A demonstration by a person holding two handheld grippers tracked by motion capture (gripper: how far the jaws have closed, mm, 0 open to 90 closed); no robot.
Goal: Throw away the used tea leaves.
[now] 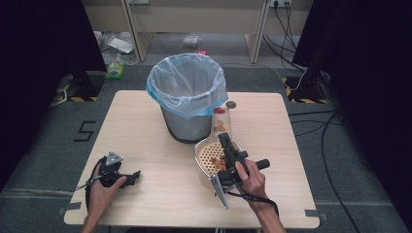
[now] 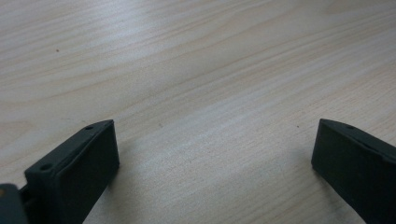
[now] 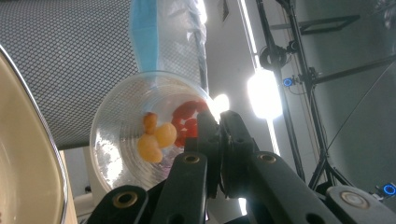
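My right gripper is shut on the rim of a clear plastic cup, which holds yellow, orange and red food pieces. The cup is lifted and tipped just above the far rim of a cream perforated colander on the table. In the right gripper view the jaws pinch the cup's edge, with the colander's wall at the left. My left gripper rests low over bare wood at the front left, open, nothing between its fingers.
A grey mesh bin lined with a pale blue bag stands at the table's middle back, right beside the cup. A small dark disc lies behind the cup. The colander's grey handle points toward the front edge.
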